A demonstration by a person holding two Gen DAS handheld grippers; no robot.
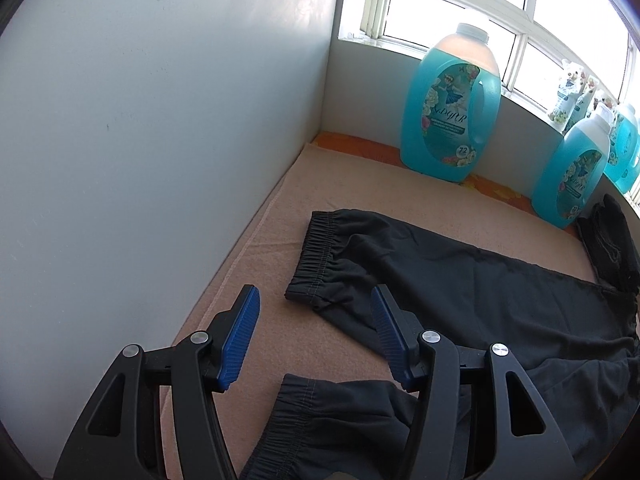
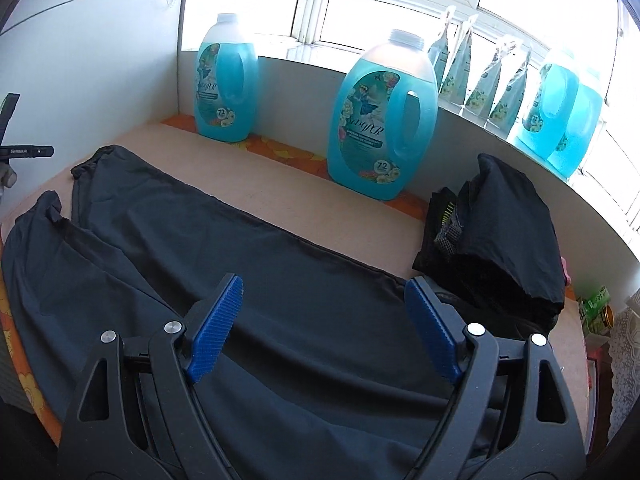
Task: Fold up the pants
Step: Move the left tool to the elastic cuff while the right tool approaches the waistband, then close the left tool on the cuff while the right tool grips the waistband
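Observation:
Black pants (image 1: 480, 292) lie spread flat on a peach blanket (image 1: 280, 208). Their two legs run apart, with one elastic cuff (image 1: 316, 256) ahead and the other cuff (image 1: 304, 412) close under the camera. My left gripper (image 1: 316, 300) hovers open over the gap between the two cuffs, with nothing between its blue pads (image 1: 240, 344). In the right wrist view the same pants (image 2: 280, 280) stretch away to the left. My right gripper (image 2: 324, 284) is wide open above the upper part of the pants and holds nothing.
Big blue detergent bottles (image 1: 452, 108) (image 2: 380, 120) stand along the back under the window, with more on the sill (image 2: 560, 112). A pile of dark clothes (image 2: 512, 232) sits at the right. A white wall (image 1: 160, 120) bounds the left side. A black tool part (image 2: 24, 152) shows at the left edge.

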